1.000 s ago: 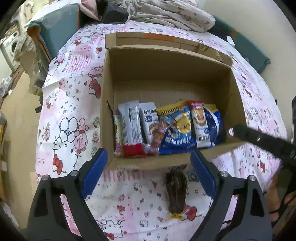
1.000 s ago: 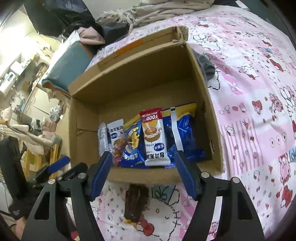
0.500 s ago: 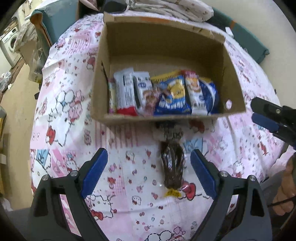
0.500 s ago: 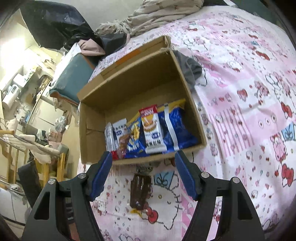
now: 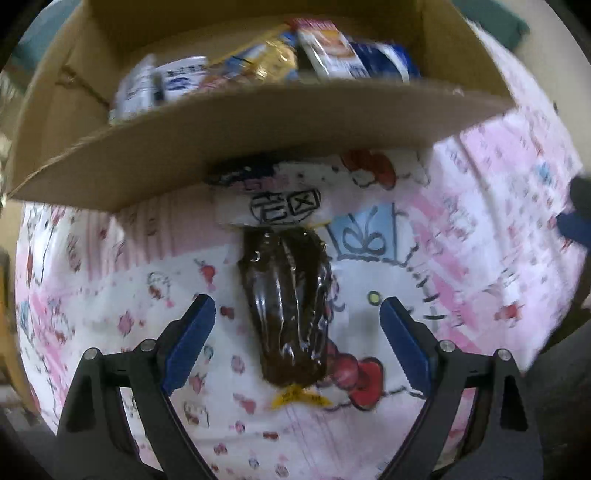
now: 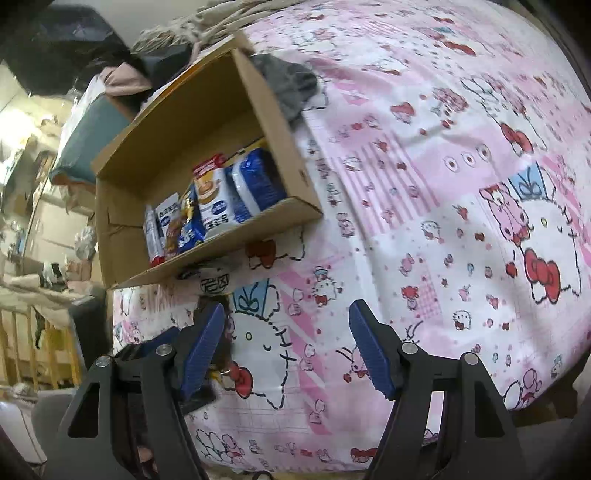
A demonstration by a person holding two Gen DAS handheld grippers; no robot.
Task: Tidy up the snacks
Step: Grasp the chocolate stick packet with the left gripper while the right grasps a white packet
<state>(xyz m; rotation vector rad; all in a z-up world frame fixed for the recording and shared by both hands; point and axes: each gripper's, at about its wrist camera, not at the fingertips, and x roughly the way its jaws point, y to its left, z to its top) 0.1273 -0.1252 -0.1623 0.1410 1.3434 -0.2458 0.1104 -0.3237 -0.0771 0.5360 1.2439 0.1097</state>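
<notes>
- The dark brown snack packet (image 5: 286, 306) lies flat on the pink cartoon-print bedsheet (image 5: 461, 258), just in front of the cardboard box (image 5: 177, 147) and apart from it; its long axis runs from the left gripper (image 5: 297, 325) toward the box's near wall, leaning slightly; the narrower end points at the box, and the end with the yellow label tab (image 5: 297, 397) points back toward the camera
- The left gripper's fingers (image 5: 188, 341) stand wide apart, one on each side of the packet; neither blue pad touches it; the packet's near half sits between them
- The box is open at the top and rests on the bed; a row of snack packs (image 6: 218, 206) leans along its near wall, in blue, white and red wrappers, each with its long axis running up the wall; in the left wrist view they are blurred
- The right gripper (image 6: 286, 347) hovers over bare bedsheet to the right of the packet, its fingers (image 6: 371, 350) spread and holding nothing; from this view the packet is mostly hidden behind the left-hand finger, only a dark sliver showing
- A grey cloth (image 6: 291, 83) lies against the box's far right corner; crumpled bedding (image 6: 221, 14) and a teal cushion (image 6: 92, 144) sit beyond the box
</notes>
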